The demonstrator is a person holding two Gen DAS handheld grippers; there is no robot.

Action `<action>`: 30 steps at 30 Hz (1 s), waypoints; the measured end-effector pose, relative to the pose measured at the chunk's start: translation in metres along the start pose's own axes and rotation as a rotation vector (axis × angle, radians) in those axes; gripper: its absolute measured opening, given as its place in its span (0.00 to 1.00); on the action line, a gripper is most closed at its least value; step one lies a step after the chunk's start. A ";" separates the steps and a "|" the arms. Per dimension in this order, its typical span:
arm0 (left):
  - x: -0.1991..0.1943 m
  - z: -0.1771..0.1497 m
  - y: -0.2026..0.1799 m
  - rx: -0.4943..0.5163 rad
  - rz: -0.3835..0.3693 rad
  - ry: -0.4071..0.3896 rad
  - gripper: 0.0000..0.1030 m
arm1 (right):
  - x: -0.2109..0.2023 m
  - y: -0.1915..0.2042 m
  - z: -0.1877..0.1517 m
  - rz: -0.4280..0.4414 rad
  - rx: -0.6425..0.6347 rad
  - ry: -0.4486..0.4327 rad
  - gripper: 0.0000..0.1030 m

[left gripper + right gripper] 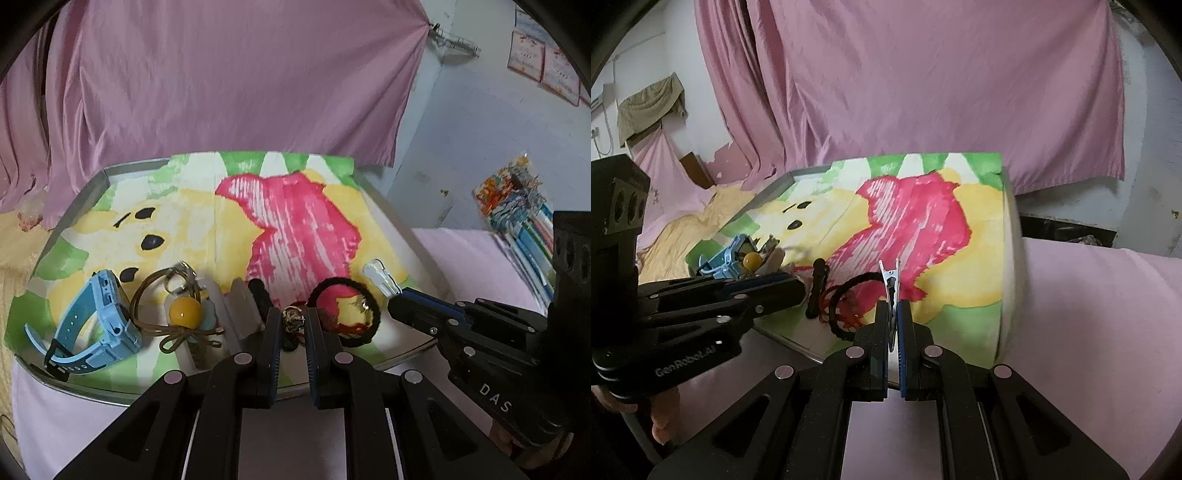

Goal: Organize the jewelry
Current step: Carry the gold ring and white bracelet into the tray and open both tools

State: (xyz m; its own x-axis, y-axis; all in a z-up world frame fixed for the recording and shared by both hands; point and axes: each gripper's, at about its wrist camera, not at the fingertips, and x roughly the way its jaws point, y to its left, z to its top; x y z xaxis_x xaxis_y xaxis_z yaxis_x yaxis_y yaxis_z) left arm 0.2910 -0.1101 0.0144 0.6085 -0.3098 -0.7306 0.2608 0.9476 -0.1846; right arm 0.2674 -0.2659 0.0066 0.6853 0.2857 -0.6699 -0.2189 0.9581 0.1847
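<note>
**A:** What are your two tools doing?

**B:** My right tool (894, 314) is clamped on a silver clip (892, 282), pinched by its tail with the jaws of the clip pointing to twelve o'clock. My left tool (291, 325) stands slightly apart, its fingers on either side of a small knotted trinket (291, 319) on red cord; whether they touch it, I cannot tell.

**A:** And the other jewelry?

**B:** All of it is on the printed cloth (192, 218) over the tray (133, 165), along the near edge. From my left camera, the blue watch (99, 317) is at nine o'clock, the cord with the amber bead (184, 312) just beside it, and the black hair tie (345, 312) at three o'clock of my left tool.

**A:** What worries you?

**B:** The clip is thin and smooth, so I judge it could twist or slip out if I loosen or swing it. The red cord seems tangled with the hair tie, so lifting the trinket may drag the tie off the near rim. My tools also sit close together and could knock each other.

**A:** Any writing?

**B:** "DAS" on the right tool's body in my left camera. On the left tool, something like "GenRobot.AI", blurred, so I'm not certain. The wall posters are unreadable.
</note>
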 end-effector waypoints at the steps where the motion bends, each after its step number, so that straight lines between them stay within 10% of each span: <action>1: 0.002 0.000 0.000 0.002 0.004 0.007 0.11 | 0.001 0.000 0.000 0.000 -0.002 0.004 0.04; 30: 0.000 -0.006 0.009 -0.027 0.012 0.029 0.16 | 0.001 0.000 -0.003 -0.016 0.008 0.026 0.05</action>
State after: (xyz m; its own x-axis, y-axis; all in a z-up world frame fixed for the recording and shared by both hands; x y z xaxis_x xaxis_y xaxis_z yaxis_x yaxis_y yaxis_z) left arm 0.2890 -0.1013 0.0090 0.5893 -0.2966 -0.7515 0.2335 0.9530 -0.1930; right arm 0.2663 -0.2659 0.0039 0.6702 0.2699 -0.6913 -0.2021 0.9627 0.1798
